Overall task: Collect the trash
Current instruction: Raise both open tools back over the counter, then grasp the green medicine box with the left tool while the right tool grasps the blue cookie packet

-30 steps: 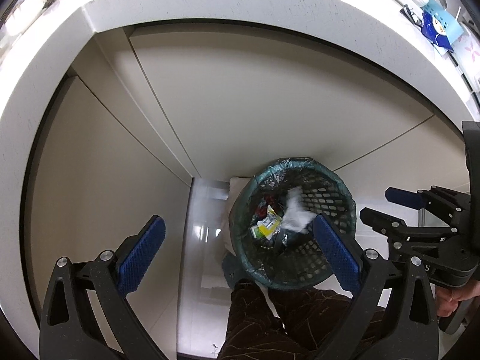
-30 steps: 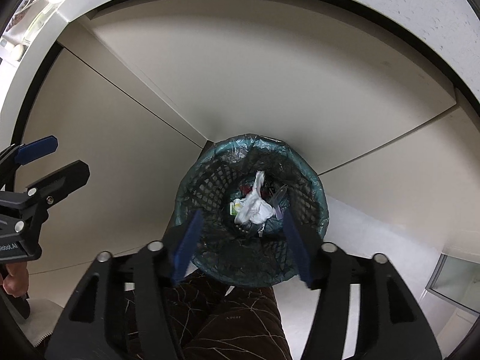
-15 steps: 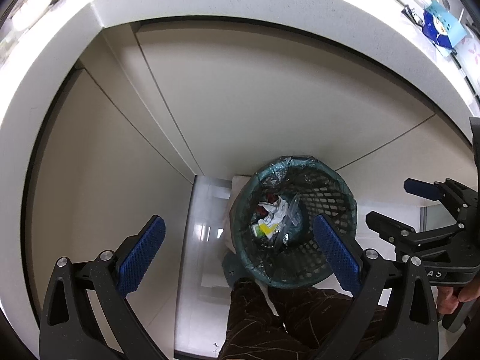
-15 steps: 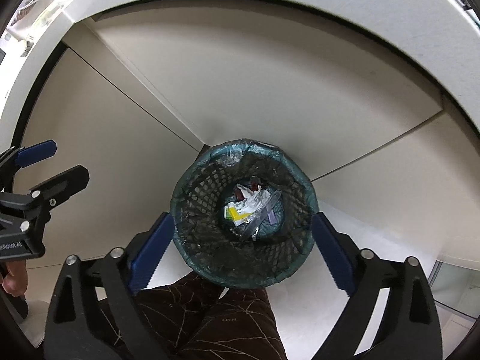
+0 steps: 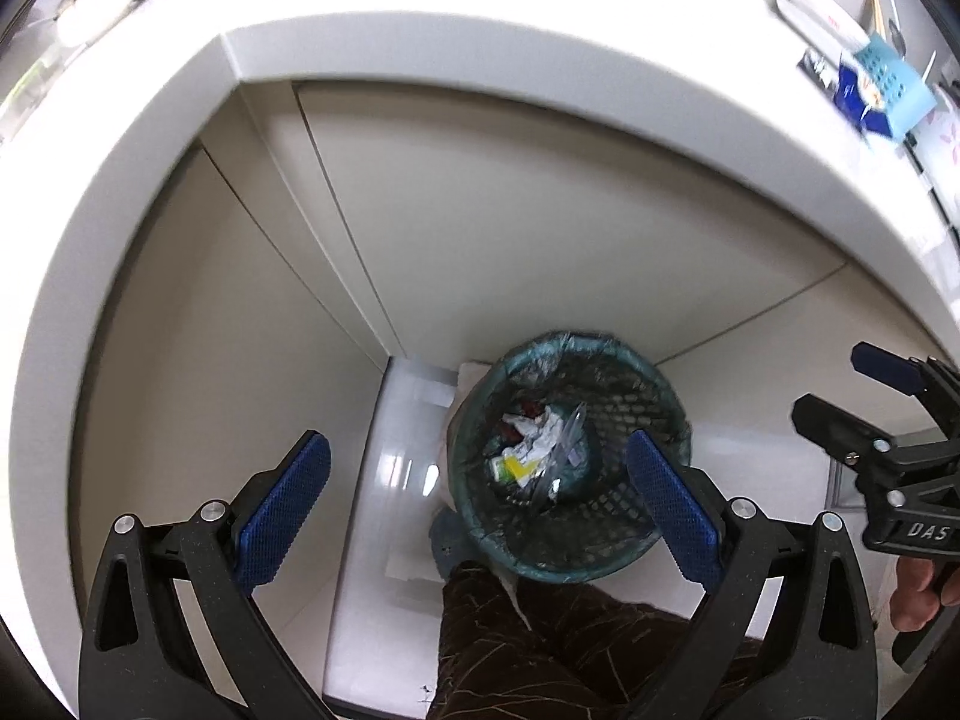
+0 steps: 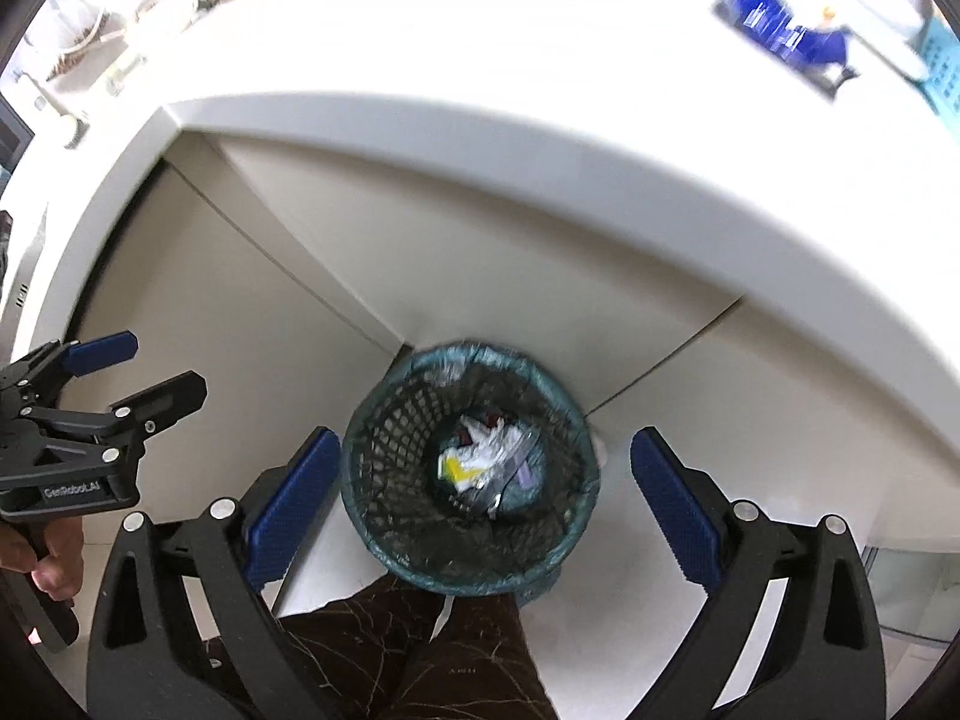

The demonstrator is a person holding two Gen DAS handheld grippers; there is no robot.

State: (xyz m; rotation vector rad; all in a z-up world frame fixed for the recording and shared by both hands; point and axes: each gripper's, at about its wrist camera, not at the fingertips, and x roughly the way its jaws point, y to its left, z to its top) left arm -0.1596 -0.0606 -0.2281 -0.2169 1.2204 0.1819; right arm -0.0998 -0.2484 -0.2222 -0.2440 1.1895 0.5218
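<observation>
A dark mesh waste bin [image 5: 564, 341] with a green liner stands on the floor below the counter, also seen in the right wrist view [image 6: 468, 353]. Crumpled white paper [image 5: 537, 441] lies inside it among a yellow wrapper and clear plastic, and shows too in the right wrist view [image 6: 489, 450]. My left gripper [image 5: 474, 444] hangs open above the bin's left side, with nothing between its fingers. My right gripper [image 6: 485, 438] is wide open straight over the bin and holds nothing. Each gripper shows at the edge of the other's view: the right one [image 5: 831, 381], the left one [image 6: 168, 363].
A white counter [image 5: 420, 60] overhangs beige cabinet doors [image 5: 510, 228] behind the bin. On it sit a light blue basket [image 5: 894, 90] and blue packaging [image 6: 780, 30]. A person's legs in brown patterned trousers [image 5: 510, 648] stand just in front of the bin.
The right gripper's jaws spread wide and the white paper dropped from between them into the bin. The right gripper then rose, bringing the counter top into view. The left gripper stayed put.
</observation>
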